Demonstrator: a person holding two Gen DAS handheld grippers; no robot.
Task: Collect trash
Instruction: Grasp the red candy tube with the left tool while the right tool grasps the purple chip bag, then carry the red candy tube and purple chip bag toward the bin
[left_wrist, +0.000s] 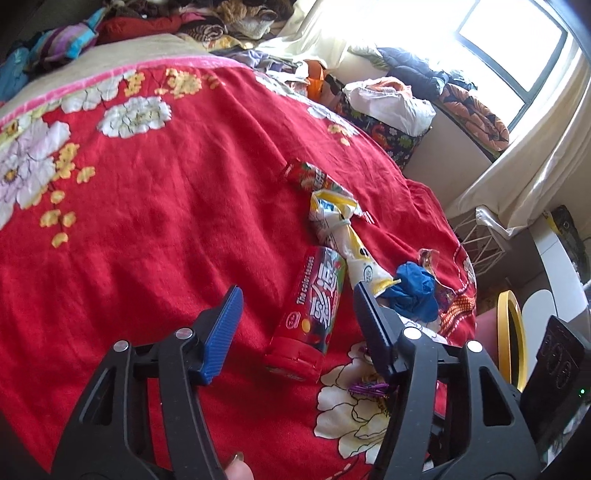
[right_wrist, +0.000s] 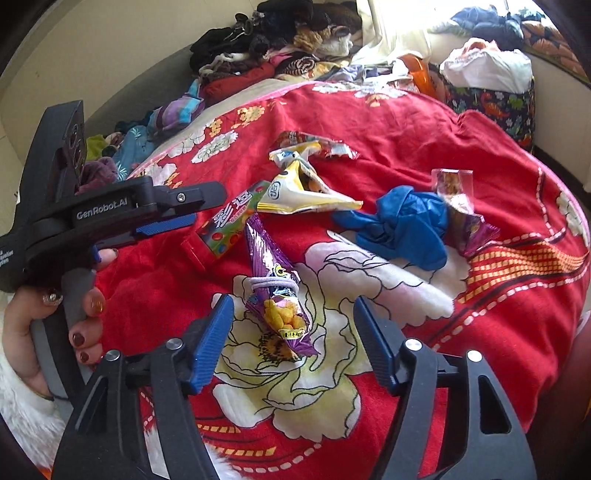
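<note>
Trash lies on a red floral blanket (left_wrist: 166, 221). A candy tube with a red cap (left_wrist: 314, 310) lies between the blue pads of my left gripper (left_wrist: 295, 295), which is open and does not press on it. A tied yellow-white snack bag (left_wrist: 343, 229), a red wrapper (left_wrist: 306, 177) and a crumpled blue glove (left_wrist: 413, 291) lie just beyond. My right gripper (right_wrist: 292, 301) is open, its fingers on either side of a purple snack bag (right_wrist: 275, 295) bound with a hair tie. In that view the left gripper (right_wrist: 207, 206) reaches toward the tube (right_wrist: 225, 229) from the left.
A clear-and-purple wrapper (right_wrist: 458, 206) lies beside the blue glove (right_wrist: 402, 225). Piled clothes (right_wrist: 258, 48) line the far side of the bed. A dinosaur-print bag (left_wrist: 388, 133) stands past the bed's edge. A yellow-rimmed object (left_wrist: 513, 332) and a white wire basket (left_wrist: 484, 240) stand at the right.
</note>
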